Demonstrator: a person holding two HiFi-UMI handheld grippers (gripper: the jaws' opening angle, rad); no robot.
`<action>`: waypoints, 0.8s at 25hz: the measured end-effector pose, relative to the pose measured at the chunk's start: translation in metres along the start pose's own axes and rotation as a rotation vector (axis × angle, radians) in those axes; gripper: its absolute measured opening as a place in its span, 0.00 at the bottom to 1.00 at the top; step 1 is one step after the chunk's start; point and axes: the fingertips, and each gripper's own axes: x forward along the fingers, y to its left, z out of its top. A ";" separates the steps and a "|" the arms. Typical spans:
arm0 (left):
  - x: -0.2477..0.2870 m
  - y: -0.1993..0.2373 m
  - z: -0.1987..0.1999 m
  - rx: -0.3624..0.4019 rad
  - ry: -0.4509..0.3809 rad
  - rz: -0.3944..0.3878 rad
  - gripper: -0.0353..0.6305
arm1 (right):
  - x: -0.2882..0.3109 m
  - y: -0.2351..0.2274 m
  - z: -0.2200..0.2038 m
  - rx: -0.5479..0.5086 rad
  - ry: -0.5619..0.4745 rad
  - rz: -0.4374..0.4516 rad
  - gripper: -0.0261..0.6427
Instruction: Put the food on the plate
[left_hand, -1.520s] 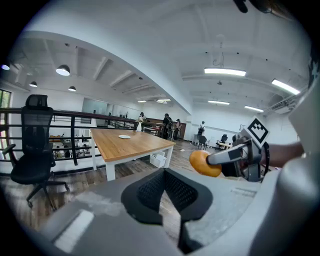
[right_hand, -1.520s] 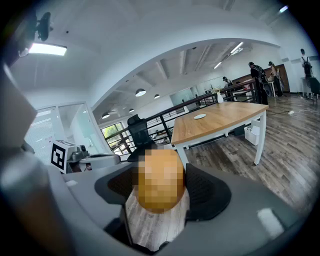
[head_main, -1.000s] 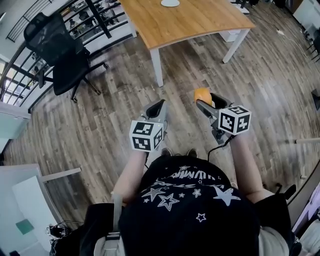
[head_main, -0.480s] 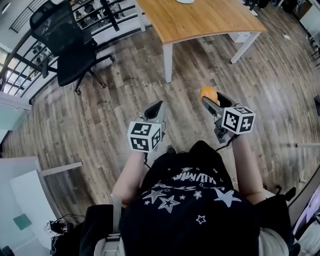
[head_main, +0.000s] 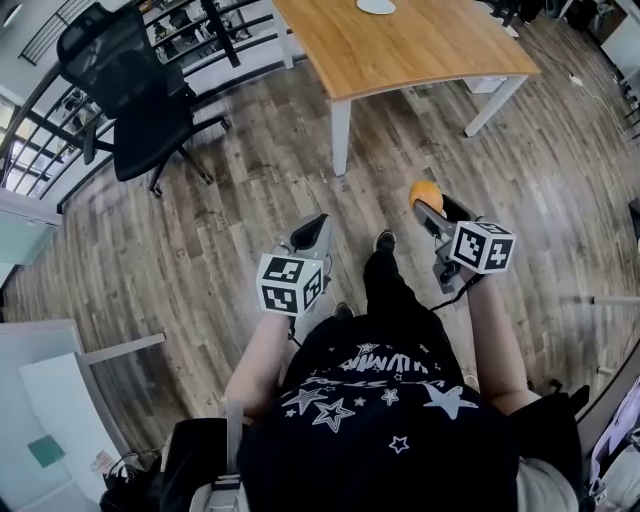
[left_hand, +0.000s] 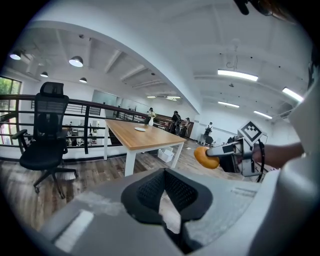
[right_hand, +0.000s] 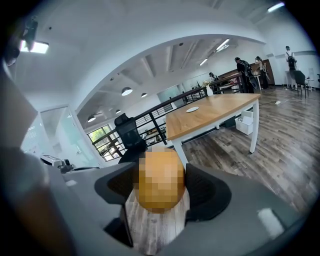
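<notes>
A round orange piece of food (head_main: 425, 193) is gripped between the pads of my right gripper (head_main: 431, 203), which is held out above the wood floor. In the right gripper view the food (right_hand: 160, 180) fills the gap between the dark pads. In the left gripper view the same food (left_hand: 204, 157) shows at the right. My left gripper (head_main: 310, 233) is shut with nothing in it, level with the right one and to its left. A small white plate (head_main: 376, 6) lies on the wooden table (head_main: 420, 50) ahead, well beyond both grippers.
A black office chair (head_main: 130, 100) stands at the left by a dark railing (head_main: 40, 120). The table's white legs (head_main: 341, 140) rise from the plank floor ahead. A white box (right_hand: 246, 125) sits under the table. People stand far off (left_hand: 176, 120).
The person has stepped forward, one foot now showing ahead. Both grippers have moved towards the table with them, the food still held in the right one.
</notes>
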 end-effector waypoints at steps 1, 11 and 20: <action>0.007 0.006 0.004 -0.006 0.005 0.006 0.06 | 0.010 -0.005 0.008 0.002 0.007 0.001 0.50; 0.078 0.054 0.045 -0.015 -0.002 0.053 0.06 | 0.091 -0.052 0.091 0.004 -0.037 0.028 0.50; 0.178 0.072 0.109 -0.023 -0.010 0.072 0.06 | 0.154 -0.117 0.184 -0.001 -0.028 0.057 0.50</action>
